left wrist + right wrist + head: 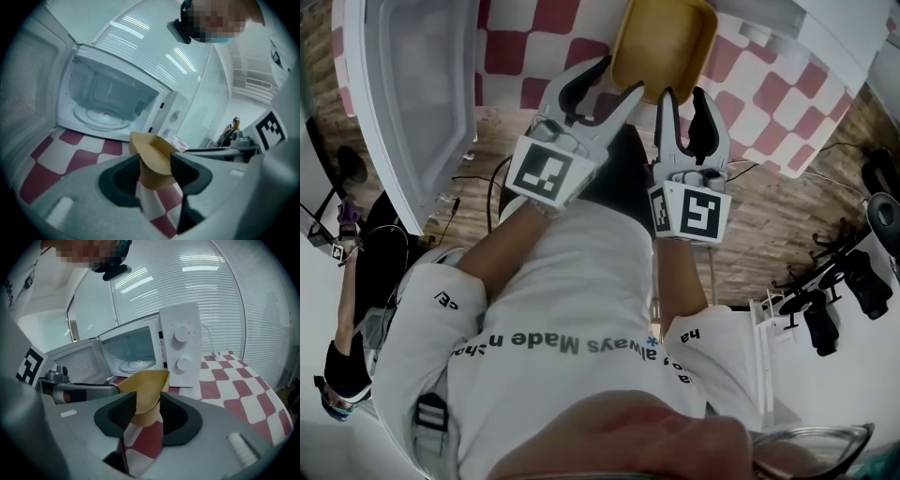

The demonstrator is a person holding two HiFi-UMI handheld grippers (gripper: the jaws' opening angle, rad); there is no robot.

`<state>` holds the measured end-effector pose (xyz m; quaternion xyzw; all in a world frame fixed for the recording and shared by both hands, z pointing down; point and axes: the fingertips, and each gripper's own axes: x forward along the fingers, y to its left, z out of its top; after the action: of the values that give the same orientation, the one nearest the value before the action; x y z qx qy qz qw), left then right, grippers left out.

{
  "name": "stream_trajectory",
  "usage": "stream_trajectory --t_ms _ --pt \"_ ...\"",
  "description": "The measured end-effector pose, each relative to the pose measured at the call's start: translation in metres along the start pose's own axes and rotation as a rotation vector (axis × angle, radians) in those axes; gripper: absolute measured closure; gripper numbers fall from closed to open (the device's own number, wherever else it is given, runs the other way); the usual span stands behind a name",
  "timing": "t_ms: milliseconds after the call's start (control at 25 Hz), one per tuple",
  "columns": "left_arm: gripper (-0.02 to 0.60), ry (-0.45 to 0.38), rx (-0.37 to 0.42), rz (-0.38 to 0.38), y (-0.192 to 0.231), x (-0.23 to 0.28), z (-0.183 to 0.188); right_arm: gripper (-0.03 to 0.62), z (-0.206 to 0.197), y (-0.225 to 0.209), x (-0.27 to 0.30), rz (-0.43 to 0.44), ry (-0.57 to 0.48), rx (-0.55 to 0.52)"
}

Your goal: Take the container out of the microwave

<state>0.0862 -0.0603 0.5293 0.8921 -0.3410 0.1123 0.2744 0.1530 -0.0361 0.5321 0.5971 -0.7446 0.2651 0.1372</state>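
Head view is showing the mustard-yellow plastic container (664,47) hanging over the red-and-white checked tablecloth (759,75), outside the white microwave (140,350). So I'm reckoning the take-out itself is basically done and what's left is setting it down.

Left gripper (617,82) is clamping the near rim towards one corner, and right gripper (682,97) is clamping the same edge just beside it. Both have their jaws part-way closed, stopped by the container wall (each gripper view is showing that yellow wall wedged between the black pads, nothing else in there).

Since both grips are sitting on one edge, the far end is hanging unsupported. That means I'm thinking about:
- lowering both hands together so neither one is running ahead and twisting the rim
- keeping the thing level rather than letting the far end droop
- aiming for cloth in front of the microwave, away from the open microwave door (403,112)
- letting the base touch down before I'm easing the jaws apart

As for looks, the container is coming across as a shallow, rounded-rectangle tub. It's matte, with a thin lip flaring outwards, and looks empty as far as I'm seeing. Inside the microwave only the glass turntable (101,115) is showing.
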Motion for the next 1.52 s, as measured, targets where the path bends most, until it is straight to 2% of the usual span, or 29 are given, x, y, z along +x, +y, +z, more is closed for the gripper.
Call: stream_trajectory --t_ms 440,1040,1280,1520 --pt "0.376 0.088 0.027 -0.027 -0.023 0.026 -0.05 0.437 -0.041 -0.037 -0.01 -0.05 0.042 0.013" --pt "0.373 0.149 0.052 -0.023 -0.022 0.04 -0.07 0.434 -0.066 -0.051 0.002 -0.054 0.103 0.001" --pt "0.364 0.157 0.068 -0.017 -0.021 0.041 -0.072 0.425 -0.065 -0.058 -0.001 -0.072 0.12 -0.061" --pt "0.362 0.122 0.096 0.013 -0.005 0.027 -0.045 0.433 -0.033 -0.052 -0.007 -0.058 0.081 -0.154"
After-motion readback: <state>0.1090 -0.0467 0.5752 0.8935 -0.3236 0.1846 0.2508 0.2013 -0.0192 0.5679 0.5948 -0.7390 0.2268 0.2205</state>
